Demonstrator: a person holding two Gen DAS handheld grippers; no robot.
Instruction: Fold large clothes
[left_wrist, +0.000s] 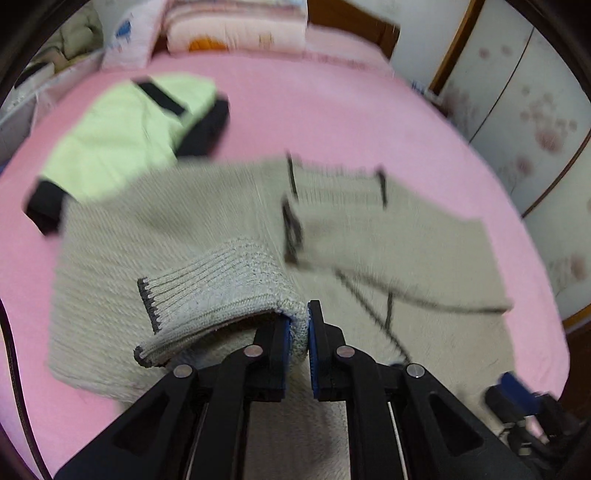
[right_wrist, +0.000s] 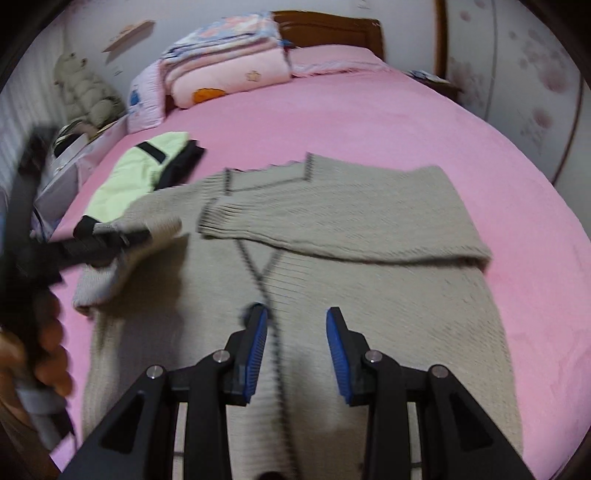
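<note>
A grey knit cardigan (right_wrist: 351, 258) with dark trim lies spread on the pink bed (right_wrist: 369, 122). Its right sleeve (right_wrist: 332, 225) is folded across the chest. My left gripper (left_wrist: 298, 325) is shut on the cuff end of the left sleeve (left_wrist: 221, 295) and holds it lifted above the cardigan body (left_wrist: 166, 221). It also shows in the right wrist view (right_wrist: 122, 236) at the left, with the sleeve in it. My right gripper (right_wrist: 295, 325) is open and empty, just above the cardigan's front opening.
A light green and black garment (right_wrist: 144, 173) lies folded at the bed's left, partly under the cardigan's edge. Folded pink bedding and pillows (right_wrist: 225, 74) are stacked at the headboard. A plush toy (right_wrist: 81, 88) sits far left. Wardrobe doors (left_wrist: 535, 122) stand on the right.
</note>
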